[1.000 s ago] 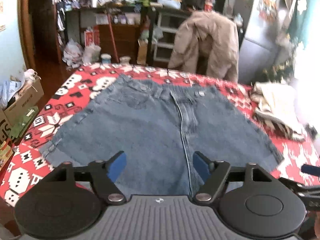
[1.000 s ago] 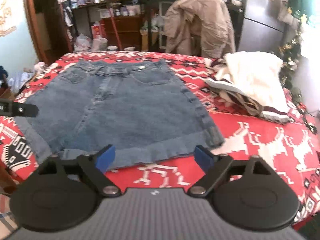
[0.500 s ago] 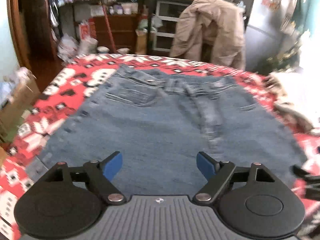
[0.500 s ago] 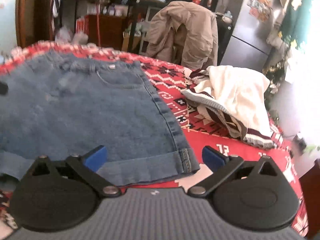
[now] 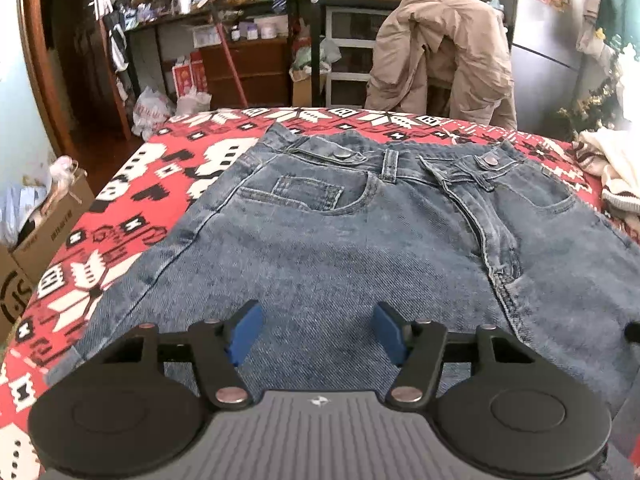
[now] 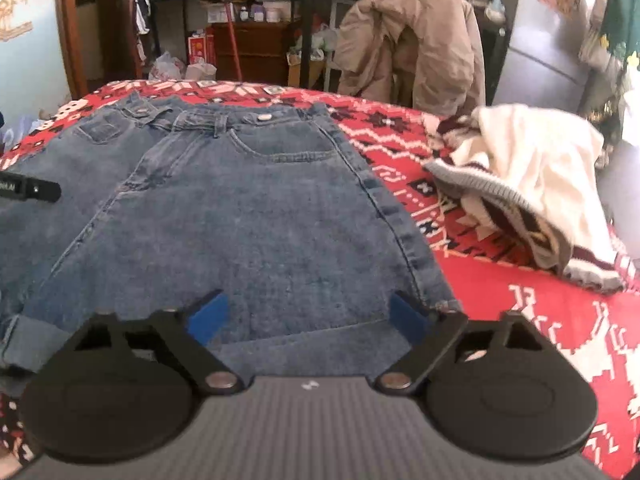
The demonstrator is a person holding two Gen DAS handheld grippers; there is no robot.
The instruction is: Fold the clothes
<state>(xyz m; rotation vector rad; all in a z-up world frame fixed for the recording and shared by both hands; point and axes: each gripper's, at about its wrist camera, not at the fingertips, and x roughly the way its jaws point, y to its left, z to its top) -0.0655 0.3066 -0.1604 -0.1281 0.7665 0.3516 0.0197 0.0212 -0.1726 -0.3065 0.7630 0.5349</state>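
Observation:
A pair of blue denim shorts [image 5: 360,240] lies flat on the red patterned cloth, waistband away from me. My left gripper [image 5: 316,334] hovers open over the left leg near the hem, nothing between its blue pads. In the right wrist view the same shorts [image 6: 260,208] fill the middle. My right gripper [image 6: 308,316] is open above the cuffed hem of the right leg, close to its outer corner. The tip of the left gripper's finger [image 6: 28,190] shows as a black bar at the left edge of that view.
A cream and maroon striped sweater [image 6: 532,184] lies crumpled on the red cloth [image 6: 540,320] to the right of the shorts. A beige jacket [image 5: 444,56] hangs over a chair behind the table. A cardboard box [image 5: 36,224] stands on the floor at the left.
Both grippers have come lower and nearer to the hem of the shorts. The left view has swung back toward the left leg, the right toward the right leg. Both stay open.

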